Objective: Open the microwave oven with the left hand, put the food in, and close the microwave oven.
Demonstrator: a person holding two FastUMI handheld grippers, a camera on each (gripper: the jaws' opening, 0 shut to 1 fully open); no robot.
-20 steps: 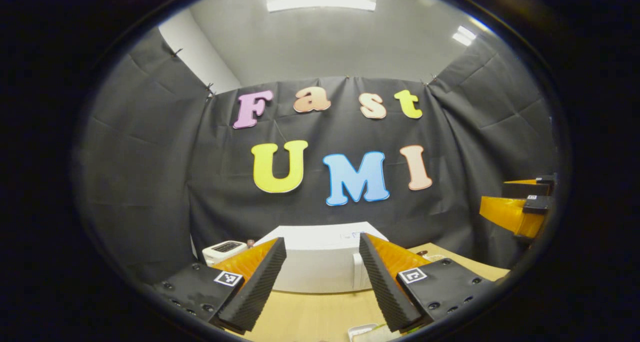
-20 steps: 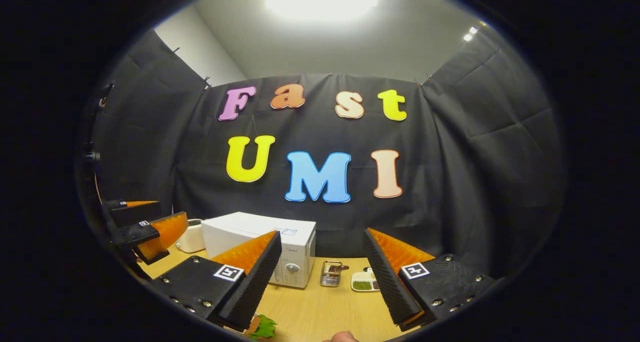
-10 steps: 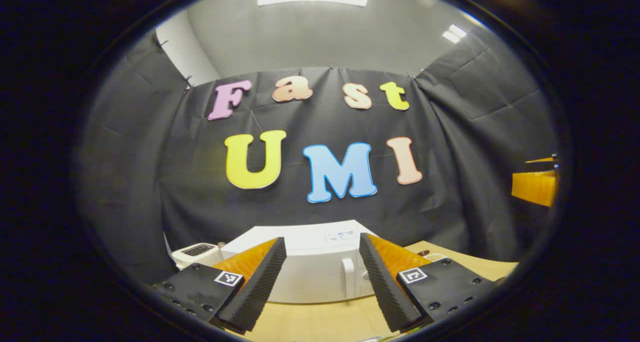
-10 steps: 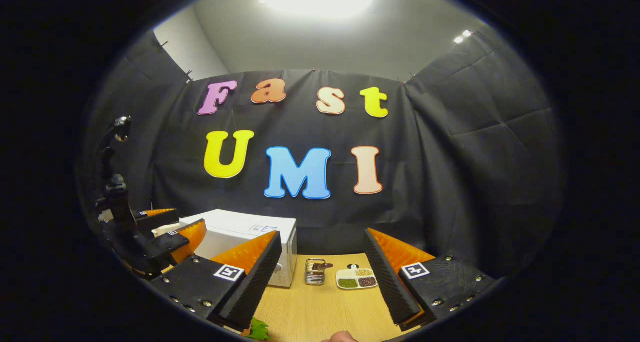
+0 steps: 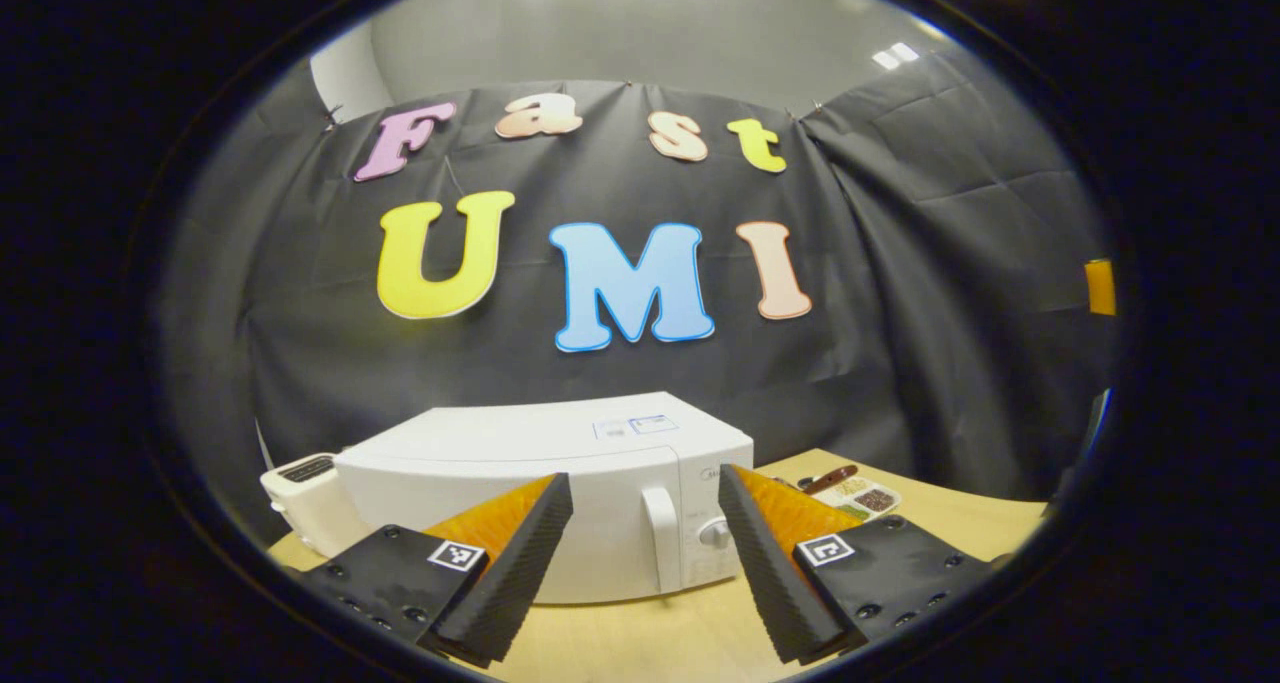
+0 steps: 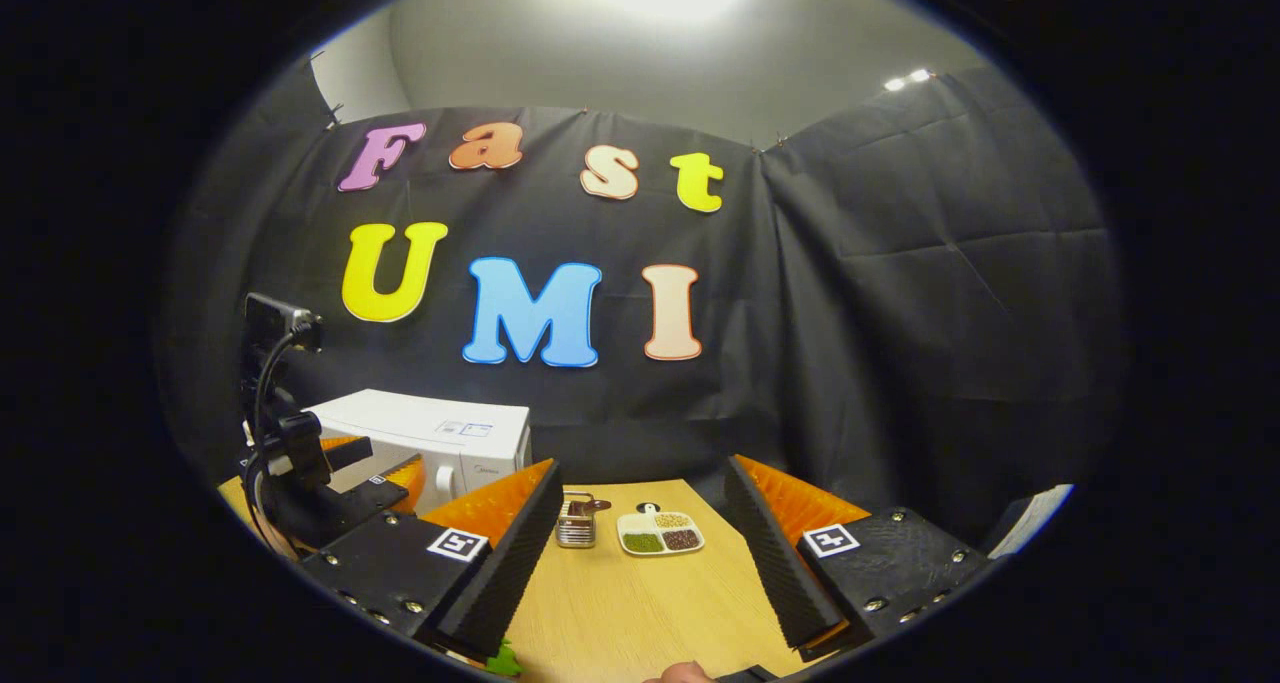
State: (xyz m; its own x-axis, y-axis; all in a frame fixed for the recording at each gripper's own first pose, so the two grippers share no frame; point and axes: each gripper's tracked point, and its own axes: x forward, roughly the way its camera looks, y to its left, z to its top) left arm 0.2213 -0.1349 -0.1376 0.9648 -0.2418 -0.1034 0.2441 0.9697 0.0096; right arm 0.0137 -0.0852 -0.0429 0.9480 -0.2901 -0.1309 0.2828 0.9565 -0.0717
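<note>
Microwave oven (image 5: 560, 493), door shut, stands on the bench (image 5: 650, 638) straight ahead of the left gripper (image 5: 645, 563), whose jaws are spread wide with nothing between them; its door handle (image 5: 661, 539) lies in the gap between the fingers. A toaster (image 5: 300, 498) sits just left of the oven, beyond the left finger. The right gripper (image 6: 640, 563) also has its jaws apart and empty. Past them rest a divided dish (image 6: 660, 534) and a small metal basket (image 6: 575, 523); something green (image 6: 505, 660) peeks out beneath the left finger.
</note>
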